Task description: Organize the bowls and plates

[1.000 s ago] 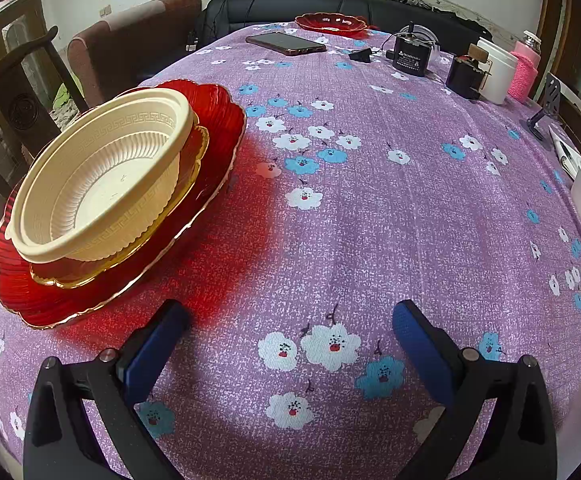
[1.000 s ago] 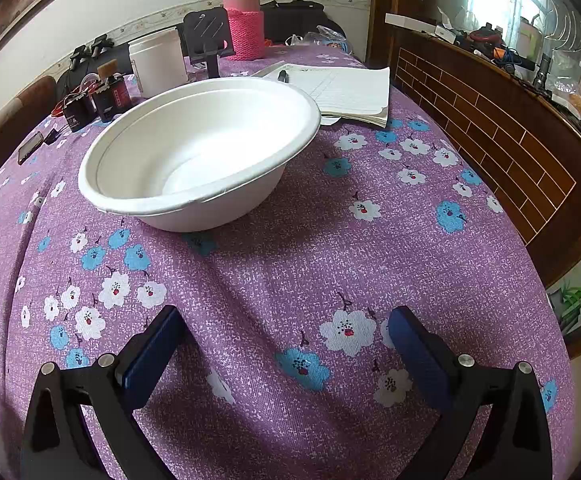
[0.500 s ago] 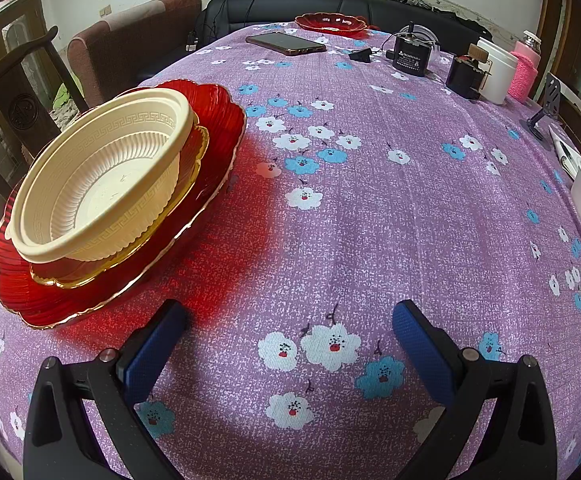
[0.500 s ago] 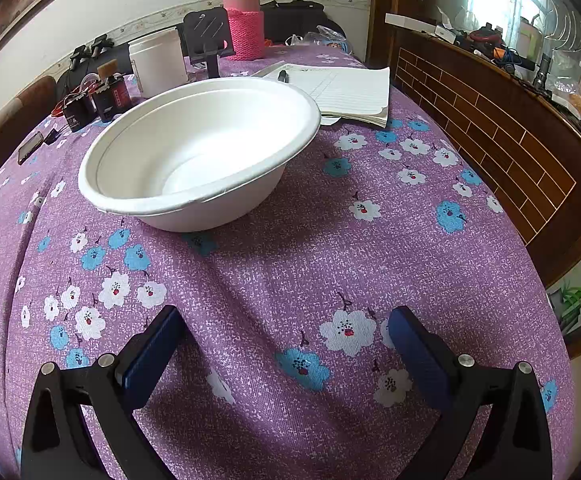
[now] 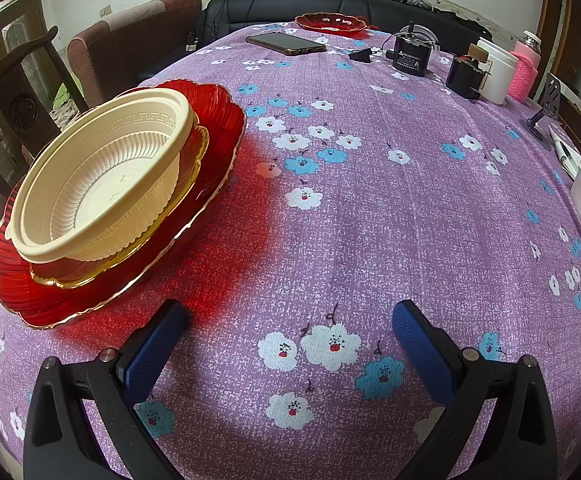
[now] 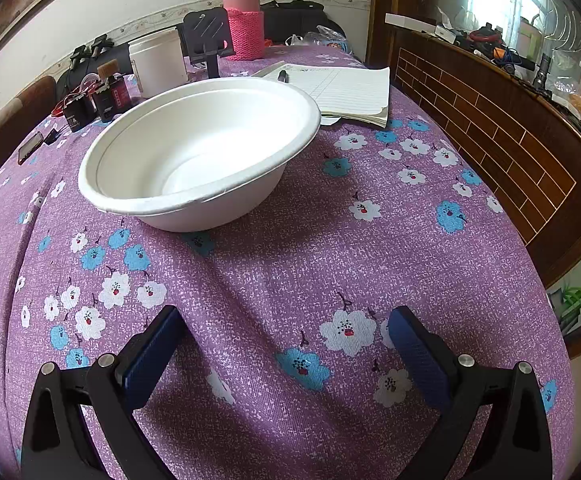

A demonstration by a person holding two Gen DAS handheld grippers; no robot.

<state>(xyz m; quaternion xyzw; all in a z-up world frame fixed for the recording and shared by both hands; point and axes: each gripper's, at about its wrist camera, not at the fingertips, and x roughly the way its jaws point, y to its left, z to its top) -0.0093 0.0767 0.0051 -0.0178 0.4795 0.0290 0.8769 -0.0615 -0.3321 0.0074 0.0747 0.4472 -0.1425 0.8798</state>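
The left tongs [image 5: 288,320] hang released over the purple flowered cloth of the worktop [image 5: 390,216], blue pads spread wide with nothing between them. Ahead and to the left of them sits the stack: a cream bowl [image 5: 102,184] nested in a small gold-rimmed red plate [image 5: 194,160], which rests on a large red scalloped plate [image 5: 218,120] whose near rim lies just beside the left pad. Far beyond that stack, at the worktop's back edge, lies another red plate [image 5: 330,24], with a phone [image 5: 286,44] just in front of it.

The right tongs [image 6: 284,326] are likewise released and empty. Straight ahead of them, apart from the pads, stands a white bowl [image 6: 198,152] upright on the cloth (its edge also shows at the right border of the left view). Behind the white bowl lie a lined notepad [image 6: 350,88], a white tub [image 6: 156,62] and a pink bottle [image 6: 244,20]
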